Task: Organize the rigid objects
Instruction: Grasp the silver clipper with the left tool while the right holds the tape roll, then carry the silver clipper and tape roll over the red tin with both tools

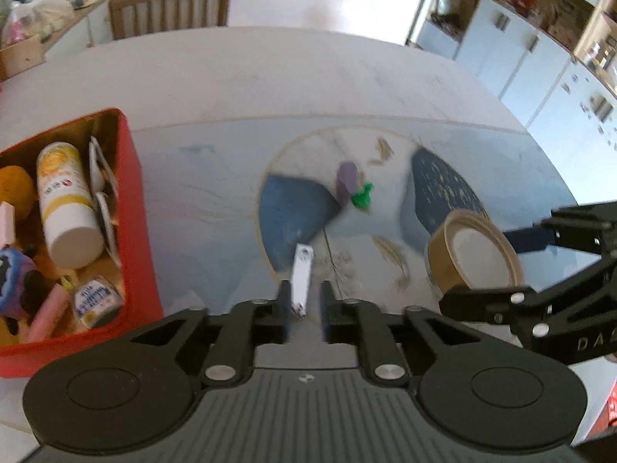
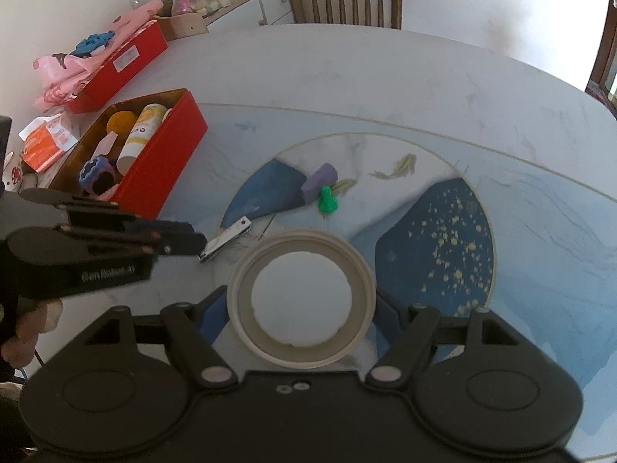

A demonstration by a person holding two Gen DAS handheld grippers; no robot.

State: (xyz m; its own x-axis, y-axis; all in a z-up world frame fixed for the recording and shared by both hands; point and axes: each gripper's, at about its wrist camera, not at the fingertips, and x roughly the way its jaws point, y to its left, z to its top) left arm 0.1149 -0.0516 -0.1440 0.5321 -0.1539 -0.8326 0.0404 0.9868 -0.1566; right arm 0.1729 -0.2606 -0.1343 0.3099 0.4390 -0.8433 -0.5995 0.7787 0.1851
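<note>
A silver nail clipper (image 1: 302,278) lies on the table between the fingers of my left gripper (image 1: 304,301), which is open around its near end; it also shows in the right wrist view (image 2: 226,239). My right gripper (image 2: 300,308) has its fingers on both sides of a roll of tape (image 2: 300,301), also seen in the left wrist view (image 1: 474,256). A purple block (image 2: 321,181) and a small green figure (image 2: 327,201) lie further back on the table. A red box (image 1: 131,212) at the left holds a white-and-yellow bottle (image 1: 65,204) and several small items.
A second red box (image 2: 119,65) with pink cloth stands at the far left of the table. An orange packet (image 2: 46,142) lies beside the first box. A wooden chair (image 2: 345,0) stands behind the table. Cabinets (image 1: 540,50) stand at the right.
</note>
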